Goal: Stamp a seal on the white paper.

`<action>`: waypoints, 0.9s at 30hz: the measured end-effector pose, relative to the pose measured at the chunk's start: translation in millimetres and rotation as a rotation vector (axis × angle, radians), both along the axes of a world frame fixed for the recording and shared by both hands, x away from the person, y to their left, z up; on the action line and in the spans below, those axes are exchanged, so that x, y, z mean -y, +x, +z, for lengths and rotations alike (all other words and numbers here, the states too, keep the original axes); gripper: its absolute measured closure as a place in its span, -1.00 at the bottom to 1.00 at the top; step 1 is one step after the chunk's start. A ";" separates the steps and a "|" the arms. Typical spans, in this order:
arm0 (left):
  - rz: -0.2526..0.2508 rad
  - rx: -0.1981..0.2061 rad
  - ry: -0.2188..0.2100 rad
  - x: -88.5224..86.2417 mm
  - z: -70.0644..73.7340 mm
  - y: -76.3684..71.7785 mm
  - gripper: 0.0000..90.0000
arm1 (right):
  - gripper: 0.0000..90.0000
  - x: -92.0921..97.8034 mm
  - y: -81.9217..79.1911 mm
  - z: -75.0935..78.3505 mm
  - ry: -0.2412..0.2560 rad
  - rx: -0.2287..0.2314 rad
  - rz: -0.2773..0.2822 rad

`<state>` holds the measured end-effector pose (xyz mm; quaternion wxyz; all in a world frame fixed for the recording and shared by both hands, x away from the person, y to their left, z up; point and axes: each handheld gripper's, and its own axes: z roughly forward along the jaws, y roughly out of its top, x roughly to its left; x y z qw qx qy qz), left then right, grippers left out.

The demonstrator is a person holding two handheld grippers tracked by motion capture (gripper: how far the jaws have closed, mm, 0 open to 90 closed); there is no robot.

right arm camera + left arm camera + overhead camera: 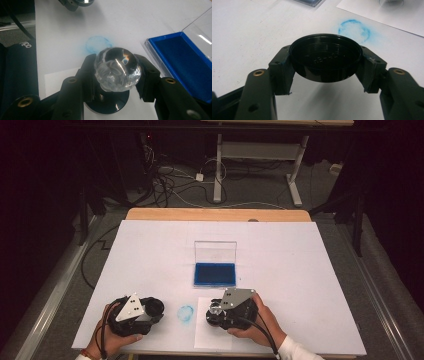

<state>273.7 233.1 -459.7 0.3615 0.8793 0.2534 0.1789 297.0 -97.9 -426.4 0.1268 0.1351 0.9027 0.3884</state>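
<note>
Black round lid [325, 61] in left claw [325, 72] | faceted clear knob [117, 68] in right claw [116, 75]

The round glossy plastic cap [325, 61] is black all over, like the matt black jaws of the left tool [325, 75] and right tool [116, 75]. The faceted glass-clear knob [117, 68] is colourless with pale glints over a round black base [107, 103]. The white tabletop [300, 260] bears a smudged light-blue ring stain [186, 313], a plain white paper sheet [210, 335], and a deep-blue felt-lined ink pad [215, 274] with a clear upright lid [215, 252].
</note>
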 end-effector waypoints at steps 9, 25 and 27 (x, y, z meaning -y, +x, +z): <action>0.000 0.001 -0.002 0.0 0.6 -0.2 -0.19 | 0.27 -4.0 0.0 -10.3 -0.025 -0.016 -0.001; 0.008 0.010 0.005 0.2 0.9 0.0 -0.19 | 0.27 -6.6 3.3 -20.2 -0.041 -0.020 -0.005; 0.011 0.013 0.005 0.2 1.0 0.1 -0.19 | 0.27 -6.2 3.7 -20.2 -0.042 -0.024 -0.006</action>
